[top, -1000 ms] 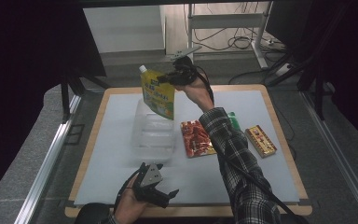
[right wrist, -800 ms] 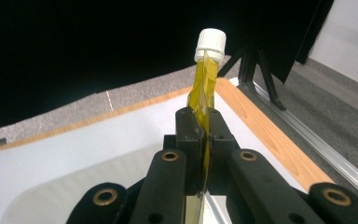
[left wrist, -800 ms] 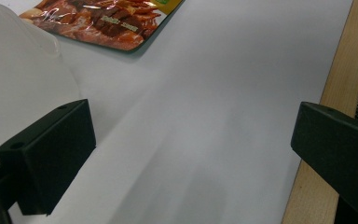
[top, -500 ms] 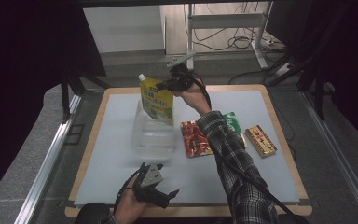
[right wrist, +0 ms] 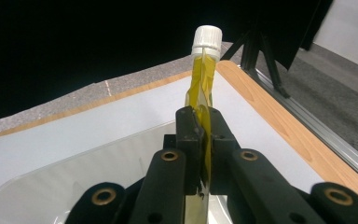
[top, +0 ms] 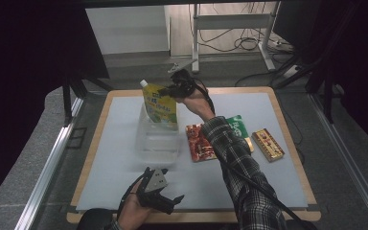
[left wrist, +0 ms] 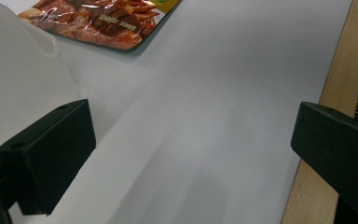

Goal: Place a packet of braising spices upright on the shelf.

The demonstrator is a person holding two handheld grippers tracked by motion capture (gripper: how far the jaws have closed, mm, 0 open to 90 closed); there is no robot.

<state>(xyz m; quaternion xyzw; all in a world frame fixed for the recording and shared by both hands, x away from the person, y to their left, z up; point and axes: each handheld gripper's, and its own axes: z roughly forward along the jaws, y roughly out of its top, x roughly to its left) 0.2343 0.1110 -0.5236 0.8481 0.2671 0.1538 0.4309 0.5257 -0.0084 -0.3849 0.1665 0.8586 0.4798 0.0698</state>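
- R gripper [top: 165, 91], black two-jaw tool in the person's right hand, is clamped on the top edge of a yellow-green spouted plastic pouch w/ white screw cap [top: 161, 104]; in the right gripper view the pouch [right wrist: 204, 95] sits edge-on, pinched betw. the two pads, cap pointing away from the camera.
- Jaws have just eased open a touch, but pouch film is between them and pads press on it.
- Pouch hangs upright in the high view, its lower part inside or just above a clear plastic tub [top: 157, 139] standing at the middle-left of the white table mat [top: 120, 120]; can't tell if its bottom touches the tub floor.
- Tub's curved clear rim [right wrist: 74, 170] shows below the R gripper.
- L gripper [top: 165, 199], black w/ grey three-cornered plate, rests low near the table's near edge, well apart from the tub; jaws wide apart, nothing betw. them, as seen in the left gripper view [left wrist: 191, 154].
- Right of the tub: red flat snack packet [top: 200, 143], touching or just beside it; a green packet [top: 239, 127] partly under the plaid sleeve; a small gold-red wrapped bar [top: 267, 143] farther right.
- Wooden table border [top: 100, 115] frames the mat.
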